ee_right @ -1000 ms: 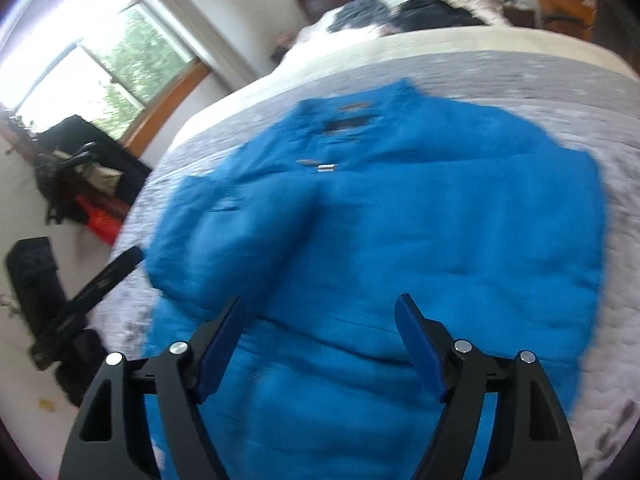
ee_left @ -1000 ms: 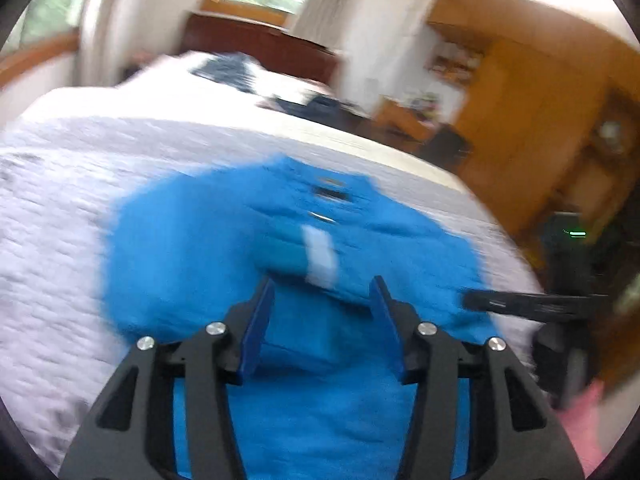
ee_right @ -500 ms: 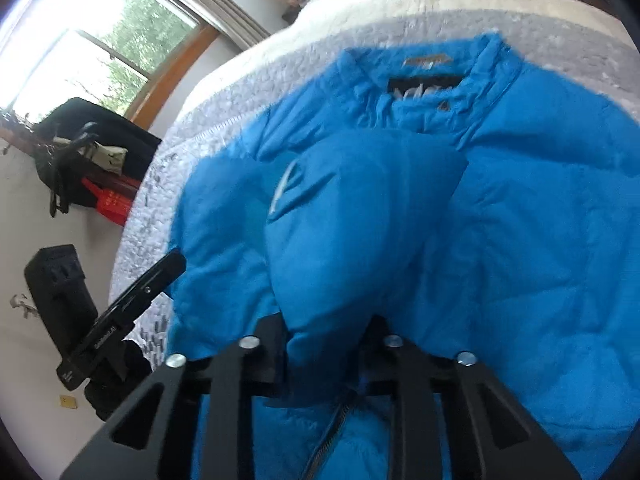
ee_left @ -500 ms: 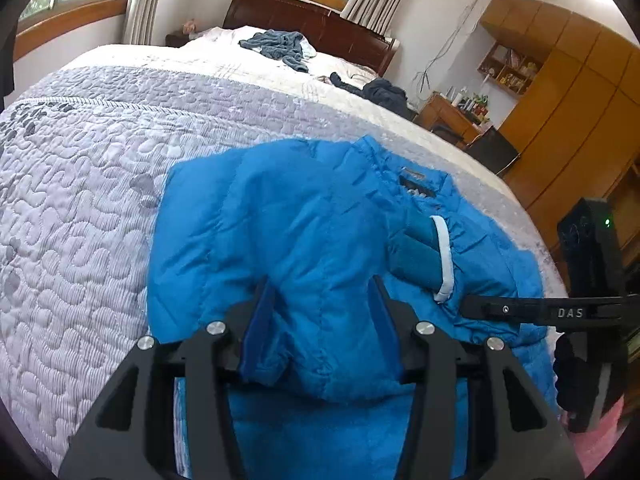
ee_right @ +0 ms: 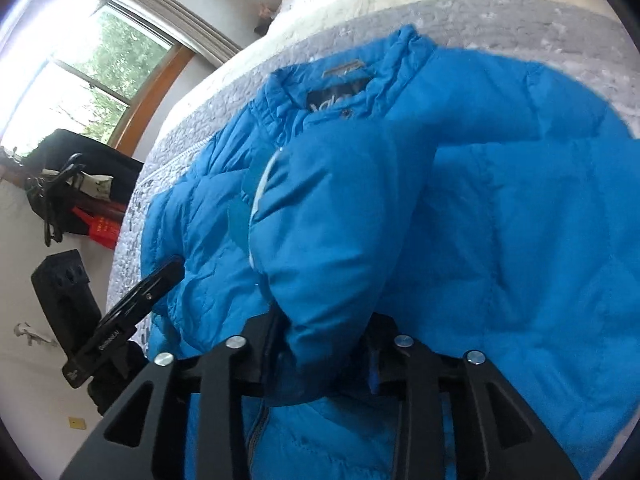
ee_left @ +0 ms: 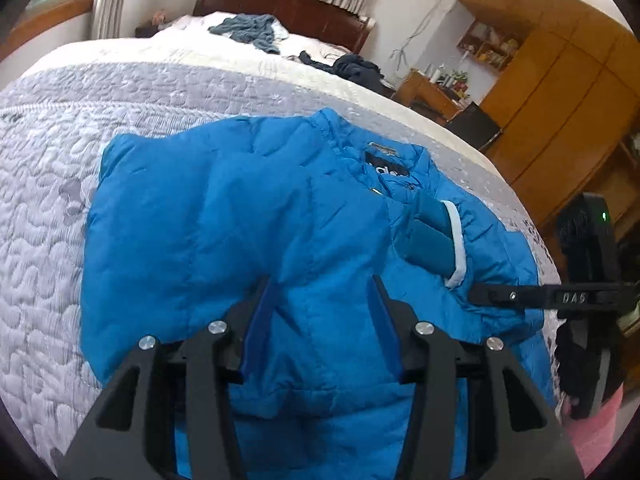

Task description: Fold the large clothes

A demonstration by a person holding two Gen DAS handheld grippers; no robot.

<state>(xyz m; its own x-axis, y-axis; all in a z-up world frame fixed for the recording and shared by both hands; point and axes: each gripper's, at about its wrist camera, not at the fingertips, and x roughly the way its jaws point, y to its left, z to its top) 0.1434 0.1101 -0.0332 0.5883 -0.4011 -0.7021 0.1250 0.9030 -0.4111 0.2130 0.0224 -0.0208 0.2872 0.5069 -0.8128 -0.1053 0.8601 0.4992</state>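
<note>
A bright blue puffer jacket (ee_left: 224,220) lies face up on the grey quilted bedspread (ee_left: 44,208), with its collar and black label (ee_left: 386,164) toward the head of the bed. A sleeve with a white cuff trim (ee_left: 456,248) is folded across the chest. My left gripper (ee_left: 322,300) is shut on a thick bunch of the jacket's lower part, lifted off the bed. My right gripper (ee_right: 322,328) is shut on a puffy fold of the jacket (ee_right: 520,200) near the zip. Each gripper shows in the other's view: the right gripper (ee_left: 520,296), the left gripper (ee_right: 132,312).
Loose clothes (ee_left: 248,28) and a dark garment (ee_left: 356,68) lie near the wooden headboard (ee_left: 280,4). A wooden wardrobe (ee_left: 560,92) and a desk (ee_left: 432,92) stand to the right of the bed. On the window side are black bags (ee_right: 80,184) and a black case (ee_right: 64,292) on the floor.
My right gripper went from wide open to shut on the jacket. Both grippers have carried the lower part up toward the collar, and the view has steadied.
</note>
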